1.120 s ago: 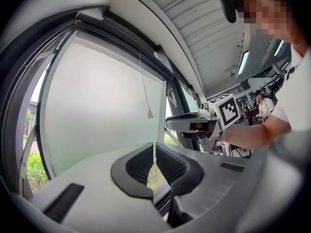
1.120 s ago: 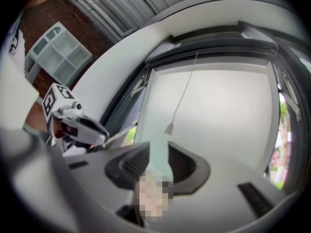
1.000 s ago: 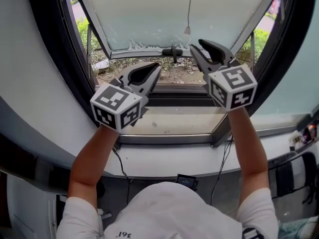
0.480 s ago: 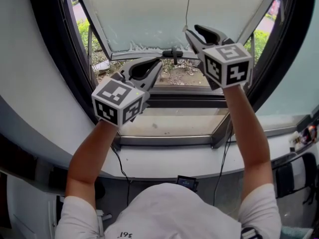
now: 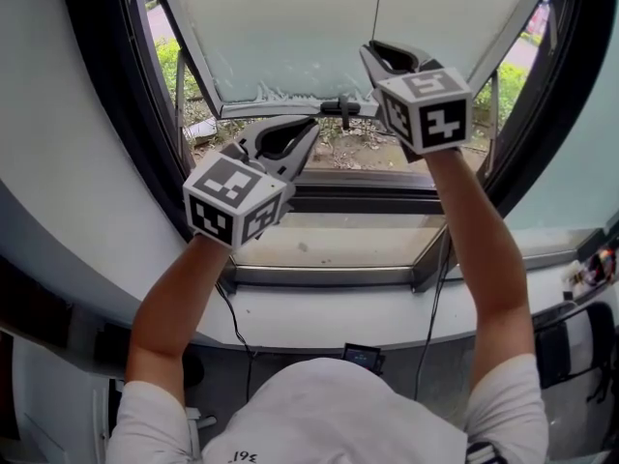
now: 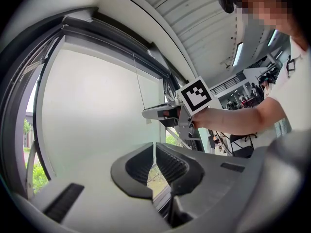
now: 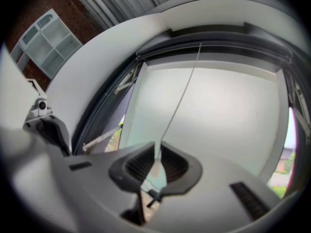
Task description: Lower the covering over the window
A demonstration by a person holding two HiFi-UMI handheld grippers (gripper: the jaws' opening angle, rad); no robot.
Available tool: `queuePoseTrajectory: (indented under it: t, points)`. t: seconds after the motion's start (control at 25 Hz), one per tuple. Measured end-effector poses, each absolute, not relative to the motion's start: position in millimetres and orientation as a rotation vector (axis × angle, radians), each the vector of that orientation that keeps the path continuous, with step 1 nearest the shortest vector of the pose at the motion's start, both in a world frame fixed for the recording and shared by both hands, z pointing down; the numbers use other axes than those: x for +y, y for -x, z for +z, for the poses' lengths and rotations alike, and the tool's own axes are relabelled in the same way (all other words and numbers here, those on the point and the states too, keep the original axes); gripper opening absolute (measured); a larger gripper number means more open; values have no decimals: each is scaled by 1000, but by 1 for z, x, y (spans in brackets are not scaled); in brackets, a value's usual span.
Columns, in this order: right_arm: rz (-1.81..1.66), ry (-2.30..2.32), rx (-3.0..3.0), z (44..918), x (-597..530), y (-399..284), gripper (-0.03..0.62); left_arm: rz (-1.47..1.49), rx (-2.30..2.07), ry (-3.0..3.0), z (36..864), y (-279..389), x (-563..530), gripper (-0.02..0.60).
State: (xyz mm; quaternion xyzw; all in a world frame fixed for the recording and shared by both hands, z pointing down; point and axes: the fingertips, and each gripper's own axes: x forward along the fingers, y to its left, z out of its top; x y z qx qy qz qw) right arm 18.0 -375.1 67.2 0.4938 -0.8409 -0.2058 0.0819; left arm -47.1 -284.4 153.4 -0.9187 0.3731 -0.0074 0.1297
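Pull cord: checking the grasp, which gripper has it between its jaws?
The right gripper: its jaws have just been closing round the cord; the left gripper is shut, empty.

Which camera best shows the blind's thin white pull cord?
The right gripper view: the thin white pull cord runs large and centred, down between the jaws of the right tool, which have just been closing on it. The head and left gripper views show only a faint line.
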Motion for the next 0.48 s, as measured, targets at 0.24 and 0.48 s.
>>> queuePoseTrajectory:
  t: [0.24, 0.48]
  points:
    - [-700, -1483, -2448, 69, -374, -16, 34, -46, 1078, 2678, 161, 50, -287, 18]
    - [-863, -1464, -2302, 71, -367, -15, 32, -53, 1086, 2687, 165, 53, -289, 18]
